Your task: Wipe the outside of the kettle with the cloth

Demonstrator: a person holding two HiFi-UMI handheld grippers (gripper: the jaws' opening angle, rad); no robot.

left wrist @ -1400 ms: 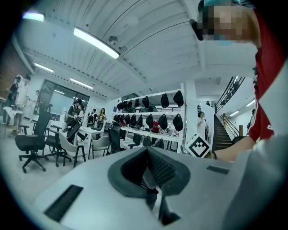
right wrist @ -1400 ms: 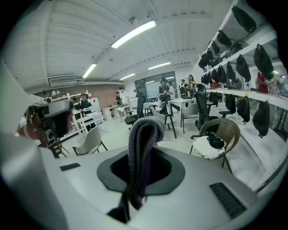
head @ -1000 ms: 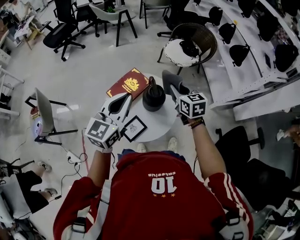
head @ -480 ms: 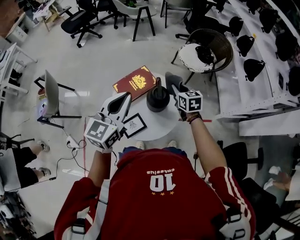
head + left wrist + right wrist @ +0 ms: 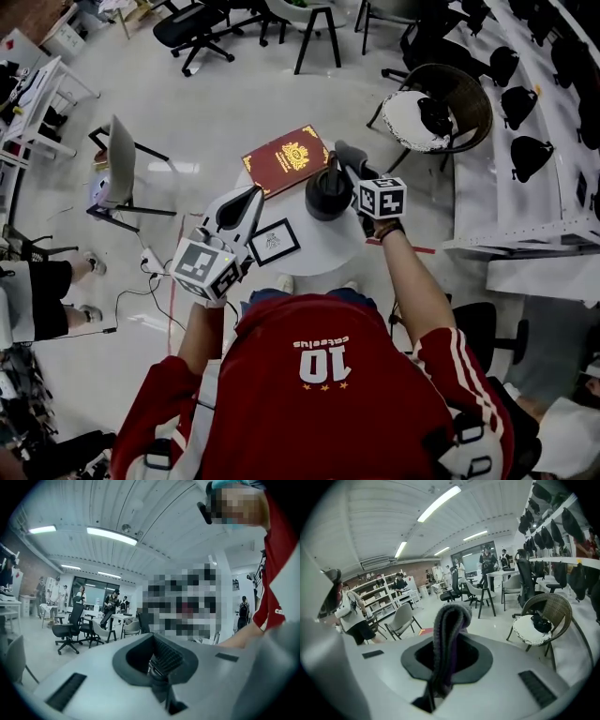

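Observation:
The black kettle (image 5: 328,193) stands on a small round white table (image 5: 323,251). My right gripper (image 5: 343,152) is just to the kettle's right, raised beside its handle. In the right gripper view the right gripper (image 5: 444,644) is shut on a grey and purple cloth (image 5: 451,616), which sticks up in a folded loop from the jaws. My left gripper (image 5: 251,193) hovers over the table's left edge, apart from the kettle. In the left gripper view the left gripper (image 5: 161,657) is shut with nothing in it and points out at the room.
A red book (image 5: 284,159) lies on the table behind the kettle and a framed picture (image 5: 275,241) lies at the front left. A wicker chair (image 5: 439,105) stands at the right, a grey chair (image 5: 118,164) at the left, and office chairs further off.
The head camera has shifted, so the table sits further right in view. My right gripper has edged slightly closer to the kettle. The left gripper has hardly moved.

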